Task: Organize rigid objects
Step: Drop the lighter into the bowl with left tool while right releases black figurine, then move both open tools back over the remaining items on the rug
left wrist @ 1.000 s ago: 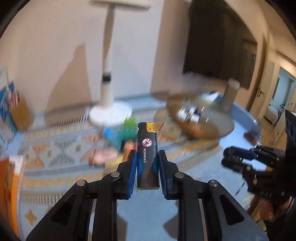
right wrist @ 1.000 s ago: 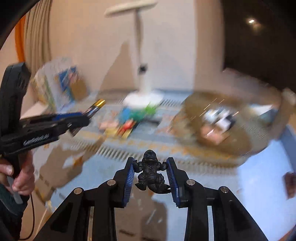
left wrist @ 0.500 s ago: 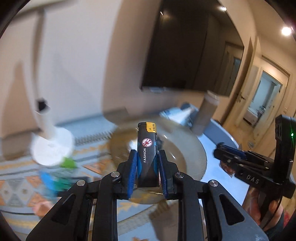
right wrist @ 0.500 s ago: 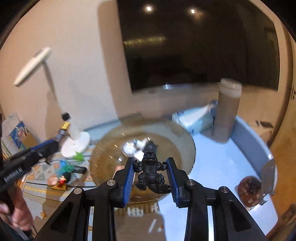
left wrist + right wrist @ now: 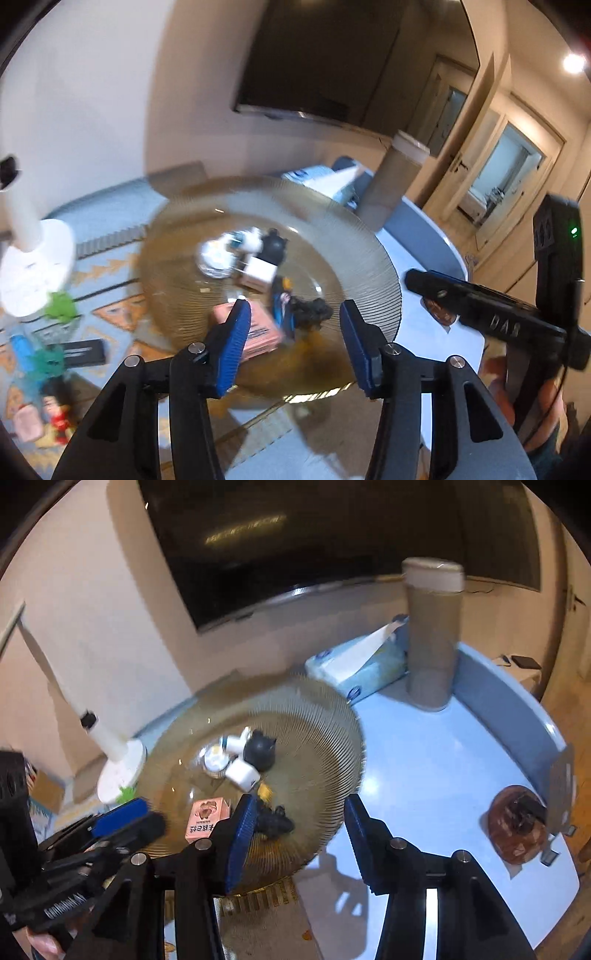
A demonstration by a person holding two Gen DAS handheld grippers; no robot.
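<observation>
My left gripper (image 5: 291,325) hangs over an amber ribbed glass bowl (image 5: 369,258), its jaws opening with nothing pressed between the pads. Below them, inside the bowl, lie the black lighter (image 5: 281,306) and a black toy figure (image 5: 310,312), next to a pink box (image 5: 255,330). My right gripper (image 5: 301,812) is also over the bowl (image 5: 332,731), jaws opening and empty. Just beneath its left pad lies the black figure (image 5: 275,821), with the lighter's yellow top (image 5: 265,791) behind it. The pink box (image 5: 207,818) sits to the left.
Further back the bowl holds white cylinders (image 5: 242,771) and a dark round figure (image 5: 260,753). A white lamp base (image 5: 33,273) and several toys (image 5: 55,350) are on the patterned cloth at left. A tissue pack (image 5: 362,672), a tall cardboard tube (image 5: 430,635) and a brown disc (image 5: 517,827) stand on the blue table.
Both grippers swung right from the patterned cloth to above the bowl. Each then opened: the lighter and the black figure left the pads and now lie in the bowl.
</observation>
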